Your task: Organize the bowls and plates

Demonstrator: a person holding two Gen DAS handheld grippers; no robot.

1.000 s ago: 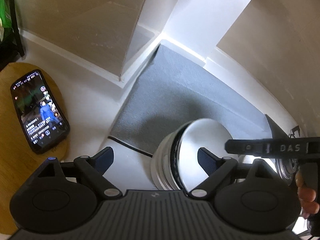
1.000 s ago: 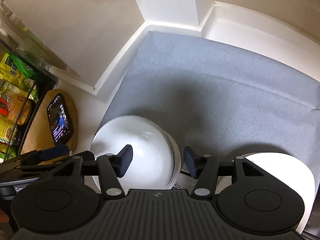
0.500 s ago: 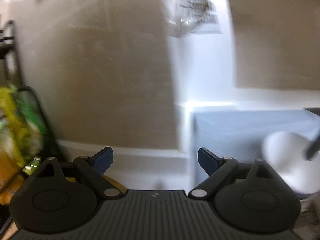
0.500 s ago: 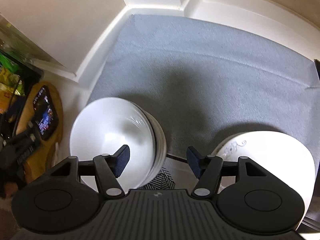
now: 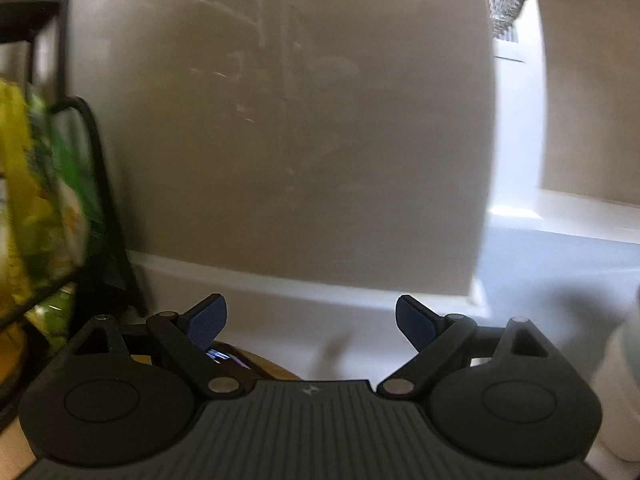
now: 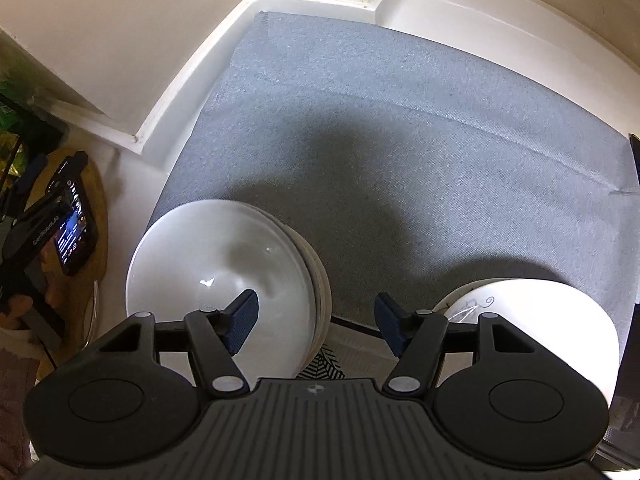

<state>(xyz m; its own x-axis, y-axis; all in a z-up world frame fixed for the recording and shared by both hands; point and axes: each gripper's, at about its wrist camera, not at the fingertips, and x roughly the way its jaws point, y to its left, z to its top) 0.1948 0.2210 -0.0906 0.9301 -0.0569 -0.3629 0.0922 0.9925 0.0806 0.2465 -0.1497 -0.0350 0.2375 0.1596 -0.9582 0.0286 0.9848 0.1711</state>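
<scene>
A stack of white bowls (image 6: 224, 264) stands on the front left corner of the grey mat (image 6: 400, 120). To its right lies a white plate (image 6: 540, 320) with a thin scroll pattern. My right gripper (image 6: 315, 316) points steeply down over the gap between them, open, its pads touching nothing; the left pad hangs above the top bowl. My left gripper (image 5: 310, 312) is open and holds nothing, aimed almost level at the beige wall. In the left wrist view the bowl stack (image 5: 624, 380) is a blur at the right edge.
A phone (image 6: 74, 232) lies on a round wooden board (image 6: 100, 200) left of the mat, below my left gripper. A black wire rack with snack packets (image 5: 40, 200) stands at the far left. White ledges and walls close in the mat at the back.
My left gripper swung away from the bowls, up and to the left, and now faces the wall. My right gripper's jaws widened a little and it drew back from the bowls.
</scene>
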